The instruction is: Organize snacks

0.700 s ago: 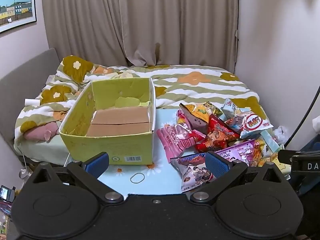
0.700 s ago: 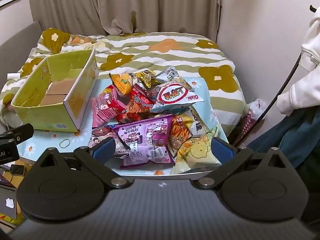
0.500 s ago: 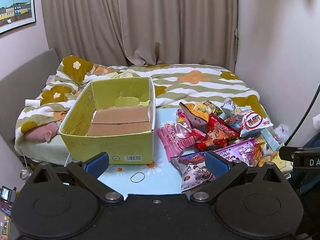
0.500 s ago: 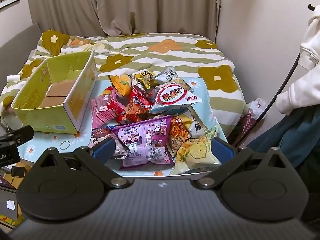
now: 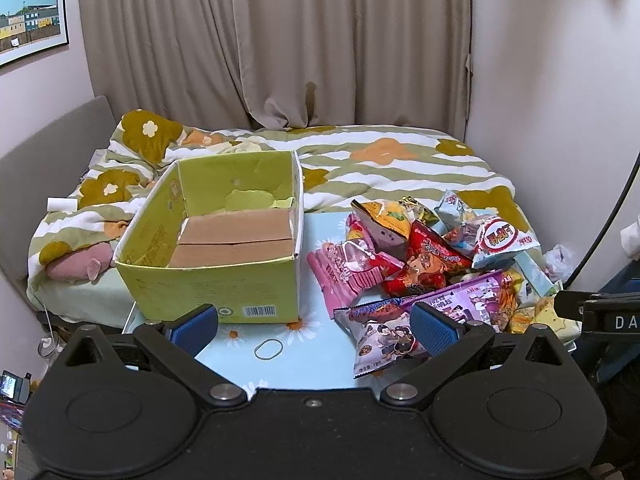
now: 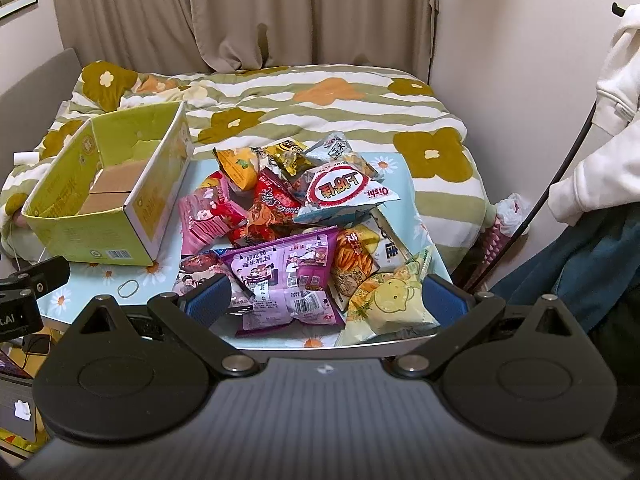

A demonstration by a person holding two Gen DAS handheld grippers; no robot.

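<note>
Lying in a loose heap on the right half of the light-blue, daisy-printed surface (image 6: 100, 280), the snack packets (image 6: 296, 216) are overlapping one another. A purple packet (image 6: 288, 276) is resting on top at the near side, a pale yellow packet (image 6: 384, 304) is sitting just beside it at the near right edge, a pink packet (image 6: 204, 216) is lying on the heap's left side, and a white packet with a red oval label (image 6: 344, 196) is perching high at the back. To the left of the heap, the green cardboard box (image 5: 224, 236) is standing upright and open-topped, with nothing inside but its brown bottom flaps. A rubber band (image 5: 269, 348) is lying on the surface in front of the box.

Both tools are hovering above the near edge, apart from every packet. The left hand-held gripper (image 5: 314, 326) is pointing between the box and the heap with its blue pads spread wide and nothing between them. The right hand-held gripper (image 6: 326, 300) is facing the heap, spread just as wide and gripping nothing.

Beyond the surface, a bed with a striped, flowered cover (image 6: 320, 100) is reaching back to beige curtains (image 5: 280, 40). A person's white sleeve (image 6: 600, 152) is showing at the right.
</note>
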